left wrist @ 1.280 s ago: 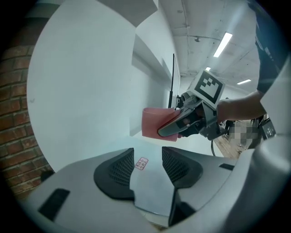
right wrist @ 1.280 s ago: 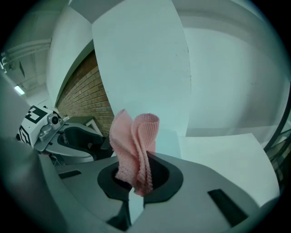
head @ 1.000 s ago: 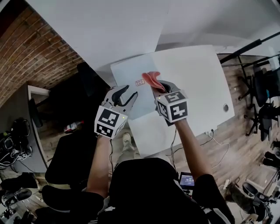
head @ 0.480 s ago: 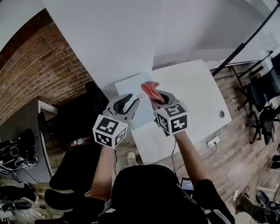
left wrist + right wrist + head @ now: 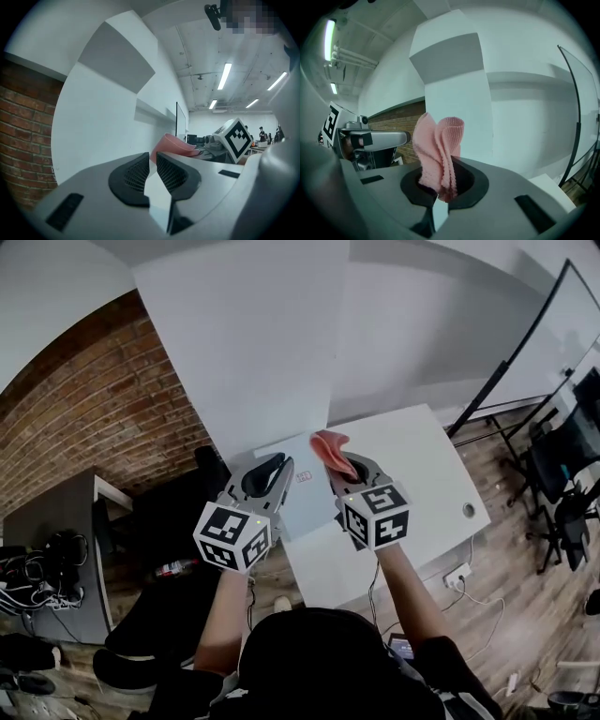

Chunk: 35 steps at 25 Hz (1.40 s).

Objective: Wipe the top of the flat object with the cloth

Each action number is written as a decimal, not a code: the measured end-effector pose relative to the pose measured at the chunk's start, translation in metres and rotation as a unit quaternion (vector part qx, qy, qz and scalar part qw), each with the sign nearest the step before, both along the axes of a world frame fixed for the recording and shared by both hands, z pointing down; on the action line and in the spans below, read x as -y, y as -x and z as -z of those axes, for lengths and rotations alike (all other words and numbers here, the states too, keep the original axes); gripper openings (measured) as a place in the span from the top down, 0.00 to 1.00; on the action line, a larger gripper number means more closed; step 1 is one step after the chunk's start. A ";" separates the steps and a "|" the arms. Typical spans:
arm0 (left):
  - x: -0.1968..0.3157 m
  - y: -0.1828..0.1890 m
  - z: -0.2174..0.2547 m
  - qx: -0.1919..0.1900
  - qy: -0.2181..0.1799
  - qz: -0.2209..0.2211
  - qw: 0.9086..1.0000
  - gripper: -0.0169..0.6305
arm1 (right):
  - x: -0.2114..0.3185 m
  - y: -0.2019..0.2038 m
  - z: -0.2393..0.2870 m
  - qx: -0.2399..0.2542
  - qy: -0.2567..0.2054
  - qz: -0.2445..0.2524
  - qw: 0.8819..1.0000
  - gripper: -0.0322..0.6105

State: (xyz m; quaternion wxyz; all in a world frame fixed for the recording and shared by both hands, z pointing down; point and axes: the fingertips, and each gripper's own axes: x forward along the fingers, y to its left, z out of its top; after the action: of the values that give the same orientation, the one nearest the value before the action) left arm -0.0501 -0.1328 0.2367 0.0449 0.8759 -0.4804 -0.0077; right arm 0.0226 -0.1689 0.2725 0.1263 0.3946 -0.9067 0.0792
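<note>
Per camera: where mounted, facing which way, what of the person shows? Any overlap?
Head view: on the head, facing steeply down at the white table; both forearms, left gripper, right gripper.
Left gripper view: on the left gripper, facing level at the white column; its jaws, empty, have just been closing.
Right gripper view: on the right gripper, facing that column and the brick wall; jaws shut on the pink cloth.
Shared: all three show the cloth.
</note>
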 end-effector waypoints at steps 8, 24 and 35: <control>-0.009 -0.005 0.028 0.001 -0.024 0.008 1.000 0.93 | -0.009 -0.008 0.027 0.023 -0.033 -0.005 0.999 0.88; -0.018 -0.021 0.045 0.029 -0.048 0.012 0.998 0.96 | -0.019 -0.010 0.050 0.048 -0.049 0.006 0.998 0.88; -0.017 -0.020 0.042 0.020 -0.043 0.012 0.999 0.95 | -0.020 -0.014 0.065 0.055 -0.067 0.005 0.996 0.88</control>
State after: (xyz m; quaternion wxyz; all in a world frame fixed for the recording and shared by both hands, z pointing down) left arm -0.0300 -0.1153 0.1942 -0.0025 0.8710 -0.4911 -0.0110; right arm 0.0365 -0.1494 0.2072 0.0499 0.3926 -0.9175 0.0396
